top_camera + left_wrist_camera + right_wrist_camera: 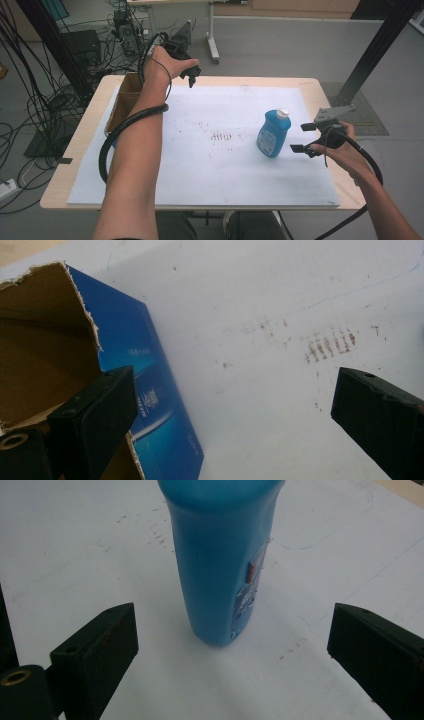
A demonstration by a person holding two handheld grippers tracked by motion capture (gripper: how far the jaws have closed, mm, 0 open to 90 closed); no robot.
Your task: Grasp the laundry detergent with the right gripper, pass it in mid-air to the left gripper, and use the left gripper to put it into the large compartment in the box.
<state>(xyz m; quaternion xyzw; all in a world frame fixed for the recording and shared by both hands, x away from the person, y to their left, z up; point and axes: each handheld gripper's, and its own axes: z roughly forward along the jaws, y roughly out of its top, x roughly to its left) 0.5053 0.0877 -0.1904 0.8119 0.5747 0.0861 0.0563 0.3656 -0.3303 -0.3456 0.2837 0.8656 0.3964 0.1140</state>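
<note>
**Bottle grab: lined up, not gripped yet**

Right claw (303,137) is spread wide, nothing pinched. The blue bottle (220,565) stands upright on the counter (200,170) just ahead, centred between the jaws but untouched. So closing and lifting are left. Further off, the left claw (192,76) hangs open by the cardboard box (45,345).

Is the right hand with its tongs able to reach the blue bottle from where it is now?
Probably yes. The right tongs are open and face the upright blue bottle, with only bare white sheet between them and nothing standing in the way.
</note>
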